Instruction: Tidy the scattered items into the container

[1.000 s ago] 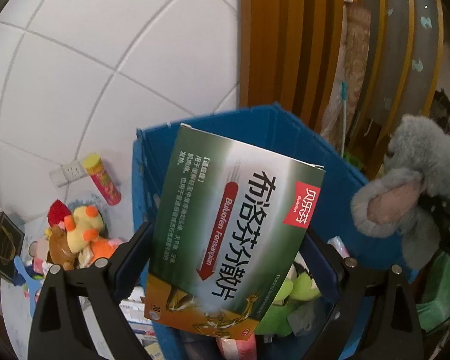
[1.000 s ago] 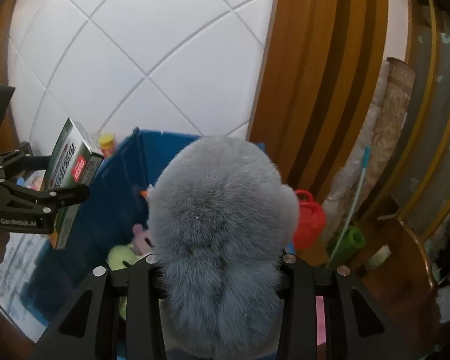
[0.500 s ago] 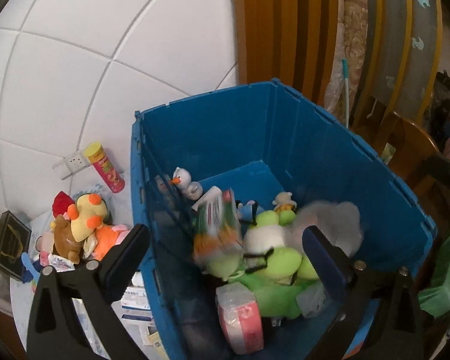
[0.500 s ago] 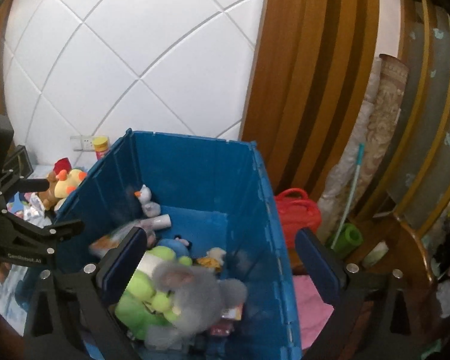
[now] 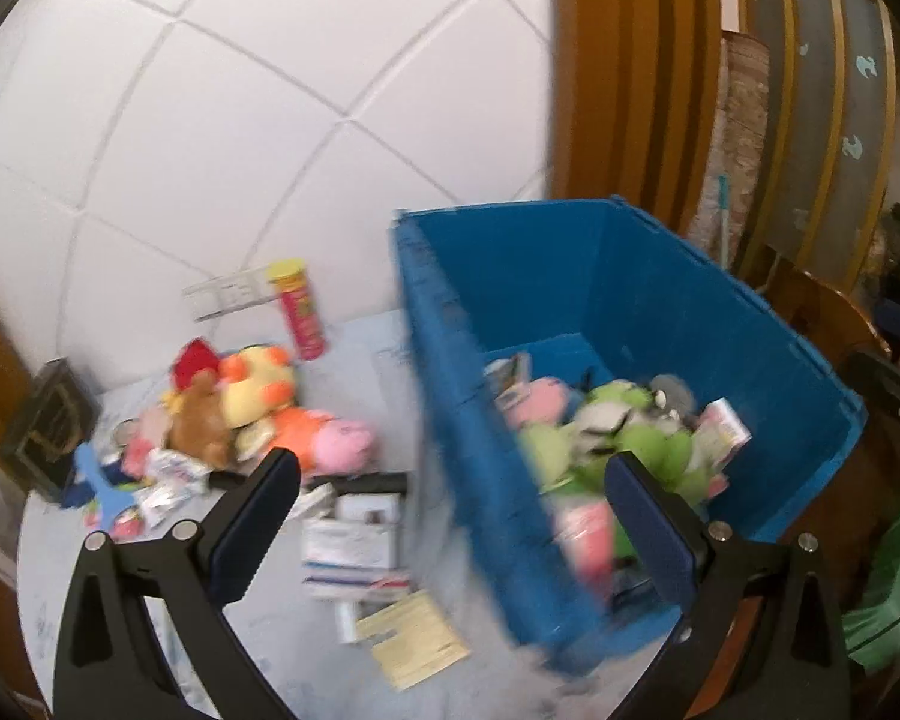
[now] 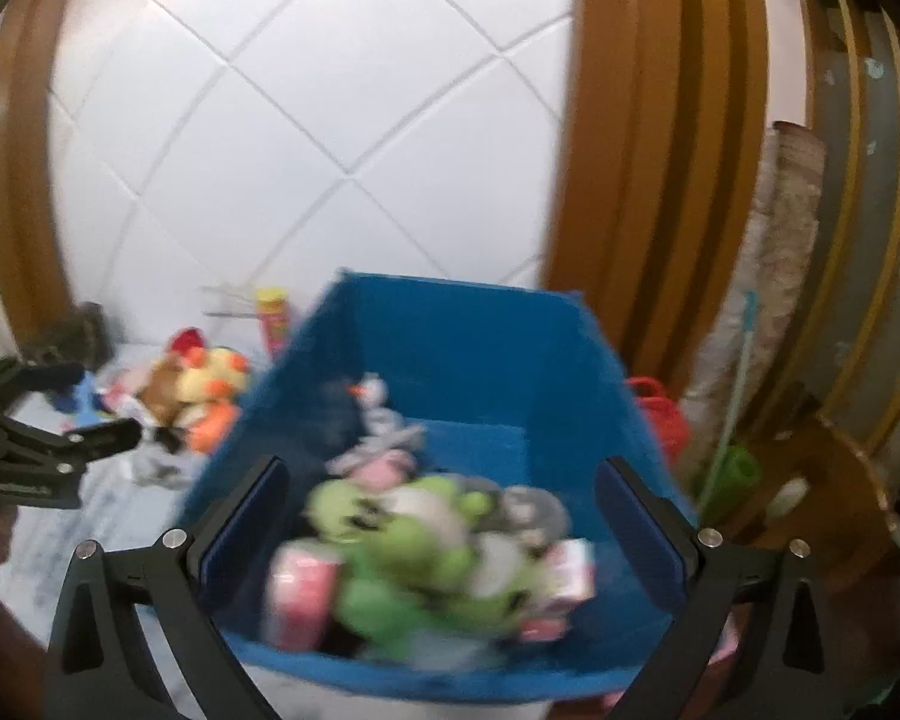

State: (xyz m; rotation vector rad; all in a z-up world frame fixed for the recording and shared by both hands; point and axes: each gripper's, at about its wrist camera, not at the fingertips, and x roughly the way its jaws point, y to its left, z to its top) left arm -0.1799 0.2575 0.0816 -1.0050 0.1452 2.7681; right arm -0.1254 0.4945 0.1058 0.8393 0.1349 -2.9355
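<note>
The blue container (image 5: pixel 660 276) stands on the right of the table and holds green plush toys (image 5: pixel 648 438), a grey plush and small boxes; it also shows in the right wrist view (image 6: pixel 450 336). My left gripper (image 5: pixel 450 516) is open and empty, above the container's left wall. My right gripper (image 6: pixel 444 516) is open and empty over the container's near side. Scattered items lie left of the container: a yellow and orange plush (image 5: pixel 258 384), a pink plush (image 5: pixel 348 444), medicine boxes (image 5: pixel 354 540) and a red tube with a yellow cap (image 5: pixel 297 312).
A white tiled wall stands behind the table. A dark box (image 5: pixel 48 420) sits at the table's left edge. A wooden door frame (image 5: pixel 630 72) and a wooden chair (image 5: pixel 822 312) are to the right. A red basket (image 6: pixel 660 420) sits beside the container.
Both grippers opened and let go: the green medicine box and the grey plush dropped into the container. The left gripper has since swung left toward the scattered items.
</note>
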